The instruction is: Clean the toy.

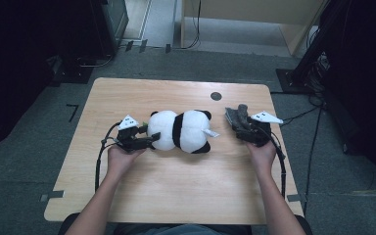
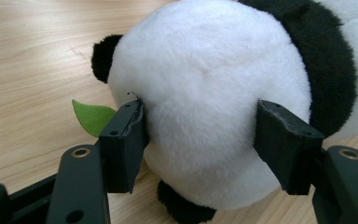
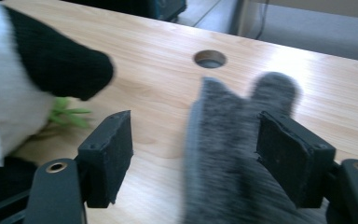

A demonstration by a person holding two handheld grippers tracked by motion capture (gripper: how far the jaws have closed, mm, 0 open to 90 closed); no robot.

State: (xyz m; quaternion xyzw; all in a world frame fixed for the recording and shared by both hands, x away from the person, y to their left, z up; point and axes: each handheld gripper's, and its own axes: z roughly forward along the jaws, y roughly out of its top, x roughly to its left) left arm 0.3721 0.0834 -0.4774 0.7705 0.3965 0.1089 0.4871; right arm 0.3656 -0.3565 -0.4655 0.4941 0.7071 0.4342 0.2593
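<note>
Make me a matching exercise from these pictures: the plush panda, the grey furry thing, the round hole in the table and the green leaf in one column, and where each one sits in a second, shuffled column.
Things:
1. plush panda
2. grey furry thing
3. round hole
4. green leaf

Places:
A. in the tabletop, far side, beyond the panda
B. between the jaws of the right gripper
C. lying mid-table, its white end between the jaws of the left gripper
D. sticking out beside the left gripper's jaw, against the panda

Pairs: 1-C, 2-B, 3-A, 4-D
</note>
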